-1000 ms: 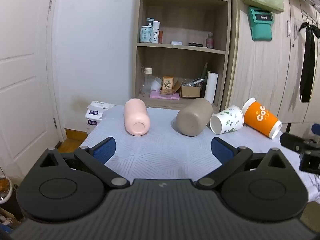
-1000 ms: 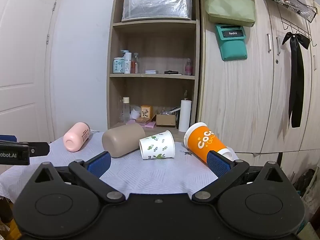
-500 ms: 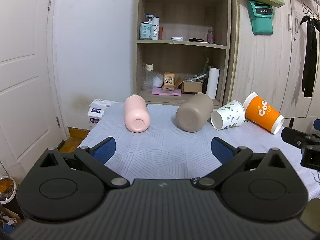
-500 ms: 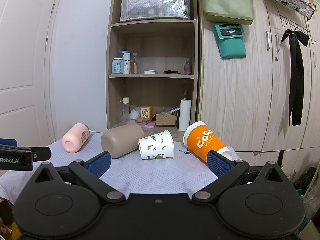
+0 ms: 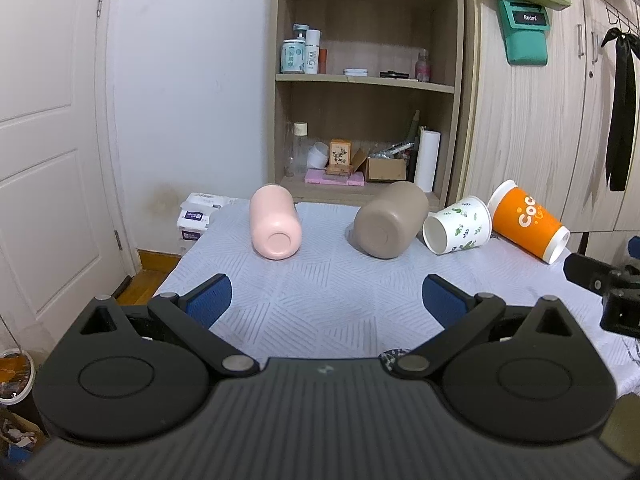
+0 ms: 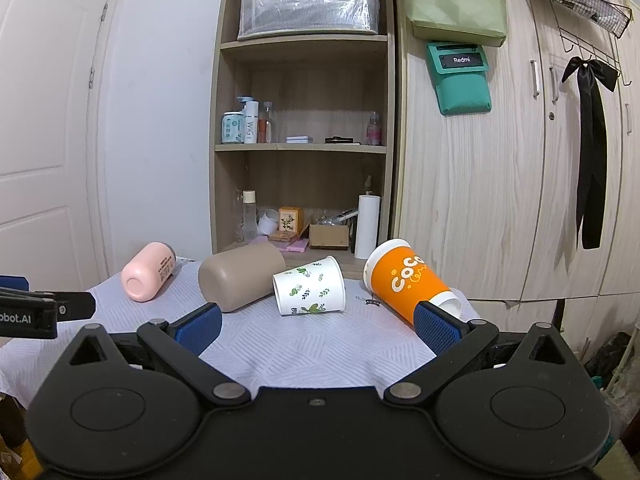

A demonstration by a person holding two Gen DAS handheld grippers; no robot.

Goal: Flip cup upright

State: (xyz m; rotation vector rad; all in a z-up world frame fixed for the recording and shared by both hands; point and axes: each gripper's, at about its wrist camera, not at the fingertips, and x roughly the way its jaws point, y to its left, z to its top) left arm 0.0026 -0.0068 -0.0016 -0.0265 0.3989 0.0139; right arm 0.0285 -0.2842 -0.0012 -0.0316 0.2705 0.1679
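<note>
Tabletop [image 5: 320,304]: white patterned cloth, wooden shelf [image 6: 304,152] behind.
Cups: pink cup [image 5: 274,222], tan cup [image 5: 386,226], leaf cup [image 5: 458,226], orange cup [image 5: 526,222], all on their sides in a back row, none righted yet.
Left tool [image 5: 326,294]: jaws wide, empty, facing the pink-tan gap.
Right tool [image 6: 316,326]: jaws wide, empty, lined up near leaf cup [image 6: 310,292]; likely spread to fit a cup body.

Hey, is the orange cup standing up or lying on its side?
On its side. The orange cup lies on the tablecloth beside the leaf-print cup, its white rim toward the cabinet and its base toward the camera.
</note>
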